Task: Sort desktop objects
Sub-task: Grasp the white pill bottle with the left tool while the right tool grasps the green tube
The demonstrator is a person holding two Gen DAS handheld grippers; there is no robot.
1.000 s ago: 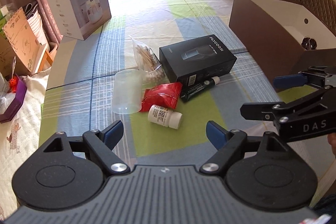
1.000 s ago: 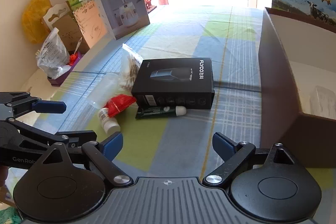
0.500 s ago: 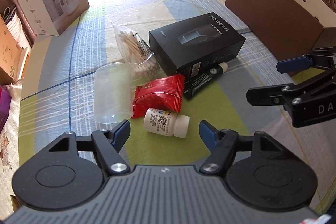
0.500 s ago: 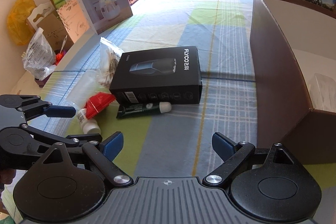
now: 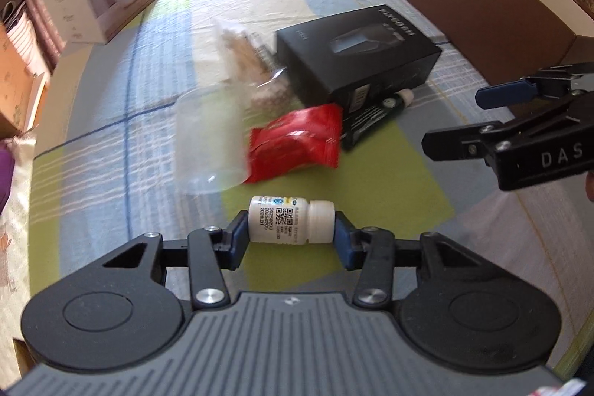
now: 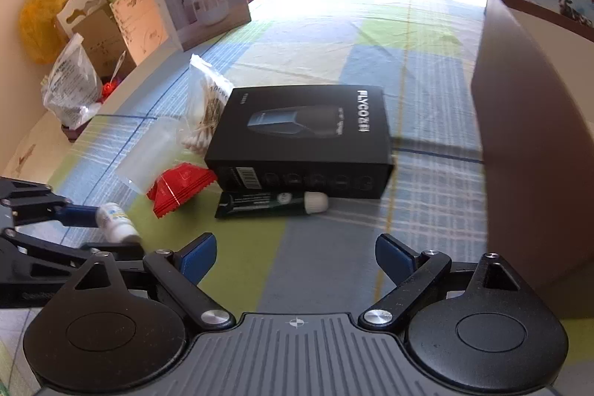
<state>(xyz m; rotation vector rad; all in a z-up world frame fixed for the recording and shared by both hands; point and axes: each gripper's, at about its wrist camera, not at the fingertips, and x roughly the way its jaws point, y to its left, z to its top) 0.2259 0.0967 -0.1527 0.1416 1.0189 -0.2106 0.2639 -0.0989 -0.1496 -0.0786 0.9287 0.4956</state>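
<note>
My left tool (image 5: 291, 235) has just been closing and now pinches the small white bottle (image 5: 289, 219) end to end, lying low over the checked surface (image 5: 371, 195). Just beyond lie the red packet (image 5: 297, 141) and clear cup (image 5: 209, 141). My right tool (image 6: 295, 257) stands wide and empty, short of the dark tube (image 6: 271, 203) and black box (image 6: 304, 136).

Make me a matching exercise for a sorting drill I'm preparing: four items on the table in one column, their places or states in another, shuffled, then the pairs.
Things:
1. white pill bottle
2. dark green tube
3. red packet
4. clear plastic cup

Places or states:
A. lying along the near side of the black box
B. lying on its side, left of the red packet
C. held end to end between the pads of the left tool
D. between the cup and the black box

Pairs: 1-C, 2-A, 3-D, 4-B
</note>
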